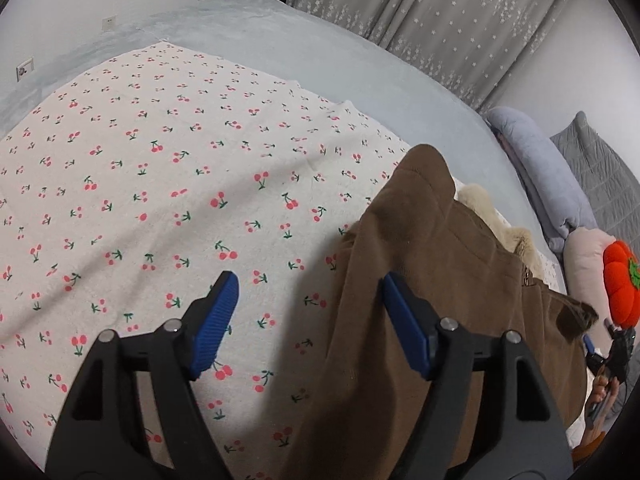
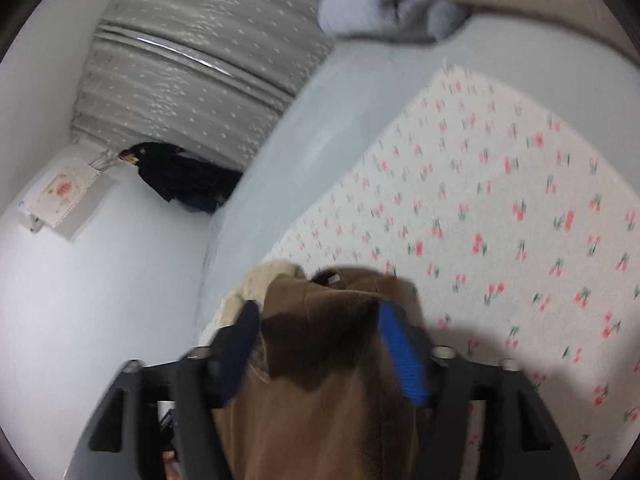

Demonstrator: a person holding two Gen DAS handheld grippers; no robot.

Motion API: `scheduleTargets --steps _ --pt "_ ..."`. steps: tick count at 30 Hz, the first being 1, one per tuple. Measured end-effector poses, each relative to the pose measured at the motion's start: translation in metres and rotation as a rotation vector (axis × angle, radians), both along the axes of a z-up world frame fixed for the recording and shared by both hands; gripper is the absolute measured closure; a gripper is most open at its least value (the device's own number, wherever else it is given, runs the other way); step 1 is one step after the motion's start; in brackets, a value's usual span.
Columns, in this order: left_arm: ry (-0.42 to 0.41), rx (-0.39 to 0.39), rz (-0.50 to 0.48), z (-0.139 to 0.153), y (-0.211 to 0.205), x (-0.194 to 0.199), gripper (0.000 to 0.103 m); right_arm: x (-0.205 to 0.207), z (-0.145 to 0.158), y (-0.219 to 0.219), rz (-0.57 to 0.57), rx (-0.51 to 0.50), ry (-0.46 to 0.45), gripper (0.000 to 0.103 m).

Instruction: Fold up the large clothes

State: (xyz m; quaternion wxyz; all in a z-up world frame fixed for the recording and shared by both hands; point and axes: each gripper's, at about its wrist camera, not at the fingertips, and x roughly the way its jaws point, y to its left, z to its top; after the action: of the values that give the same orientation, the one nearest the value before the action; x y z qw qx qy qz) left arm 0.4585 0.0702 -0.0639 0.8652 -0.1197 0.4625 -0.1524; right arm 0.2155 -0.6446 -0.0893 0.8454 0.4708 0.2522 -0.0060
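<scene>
A brown garment with a cream fleece lining (image 1: 420, 264) lies bunched on the cherry-print sheet (image 1: 160, 168) of the bed, at the right of the left wrist view. My left gripper (image 1: 308, 292) is open above the sheet; its right finger hangs over the garment's left edge, holding nothing. In the right wrist view the same brown garment (image 2: 332, 380) fills the space between the blue pads. My right gripper (image 2: 316, 320) stands wide open around the bunched cloth, not clamped. The right gripper also shows at the far right of the left wrist view (image 1: 612, 356).
A pale blue blanket (image 1: 320, 60) covers the bed under the sheet. Pillows (image 1: 540, 176) and an orange pumpkin plush (image 1: 622, 284) lie at the bed's right end. Star-print curtains (image 1: 440, 12) hang behind. Dark clothes (image 2: 180, 176) hang by the wall.
</scene>
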Motion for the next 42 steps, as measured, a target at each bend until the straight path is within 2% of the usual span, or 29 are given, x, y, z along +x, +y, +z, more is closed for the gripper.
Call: scheduleTargets --steps 2,9,10,11,12,13,14,15,16,17,20,22,23,25,28,30,32,36,37,39,40,42 --pt "-0.007 0.008 -0.026 0.0 -0.005 0.005 0.028 0.0 0.005 -0.004 -0.017 -0.039 -0.007 0.021" --pt "0.024 -0.04 -0.069 0.001 -0.033 0.032 0.029 0.036 0.001 0.005 0.065 -0.235 0.139 0.021" --pt "0.034 -0.049 -0.065 0.0 -0.038 0.037 0.037 0.047 -0.001 0.012 0.092 -0.266 0.164 0.021" --pt "0.044 -0.062 -0.059 -0.001 -0.043 0.042 0.056 0.055 -0.003 0.018 0.104 -0.296 0.188 0.023" --pt "0.065 -0.078 -0.063 -0.002 -0.047 0.045 0.069 0.064 -0.005 0.023 0.107 -0.327 0.207 0.029" --pt "0.097 -0.085 -0.066 -0.004 -0.053 0.048 0.094 0.072 -0.006 0.029 0.108 -0.375 0.229 0.065" --pt "0.105 -0.066 -0.063 -0.002 -0.059 0.048 0.094 0.079 -0.006 0.035 0.107 -0.417 0.283 0.087" --pt "0.066 -0.03 -0.056 0.006 -0.064 0.045 0.095 0.084 -0.002 0.04 0.071 -0.466 0.322 0.088" --pt "0.01 -0.014 -0.055 0.018 -0.068 0.039 0.095 0.086 0.0 0.042 0.05 -0.486 0.319 0.09" --pt "-0.063 -0.048 -0.051 0.032 -0.066 0.032 0.095 0.083 0.008 0.044 0.021 -0.497 0.282 0.09" --pt "-0.212 -0.176 -0.021 0.061 -0.049 0.019 0.095 0.075 0.035 0.045 -0.051 -0.533 0.137 0.091" --pt "-0.283 -0.165 0.024 0.062 -0.046 0.02 0.095 0.082 0.037 0.048 -0.086 -0.587 0.115 0.091" --pt "-0.29 -0.155 0.048 0.056 -0.046 0.024 0.095 0.089 0.033 0.048 -0.098 -0.605 0.125 0.091" --pt "-0.255 -0.13 0.076 0.035 -0.047 0.036 0.094 0.105 0.017 0.046 -0.112 -0.604 0.173 0.091" --pt "-0.16 0.014 0.087 -0.018 -0.066 0.058 0.091 0.14 -0.031 0.045 -0.092 -0.616 0.318 0.09" --pt "-0.093 0.046 0.084 -0.051 -0.075 0.067 0.088 0.156 -0.061 0.049 -0.069 -0.637 0.384 0.088" --pt "-0.092 0.005 0.101 -0.052 -0.069 0.07 0.084 0.164 -0.081 0.049 -0.063 -0.619 0.418 0.086" --pt "-0.047 -0.102 0.123 -0.059 -0.051 0.071 0.077 0.151 -0.087 0.031 -0.074 -0.493 0.374 0.081" --pt "-0.042 -0.103 0.126 -0.057 -0.05 0.069 0.074 0.147 -0.084 0.029 -0.076 -0.482 0.369 0.077" --pt "-0.028 -0.046 0.137 -0.048 -0.053 0.066 0.06 0.136 -0.072 0.029 -0.085 -0.477 0.358 0.072" --pt "-0.021 -0.007 0.143 -0.04 -0.054 0.063 0.048 0.125 -0.059 0.032 -0.088 -0.472 0.333 0.07" --pt "-0.067 -0.012 0.114 -0.015 -0.05 0.049 0.044 0.106 -0.035 0.033 -0.066 -0.472 0.265 0.065"
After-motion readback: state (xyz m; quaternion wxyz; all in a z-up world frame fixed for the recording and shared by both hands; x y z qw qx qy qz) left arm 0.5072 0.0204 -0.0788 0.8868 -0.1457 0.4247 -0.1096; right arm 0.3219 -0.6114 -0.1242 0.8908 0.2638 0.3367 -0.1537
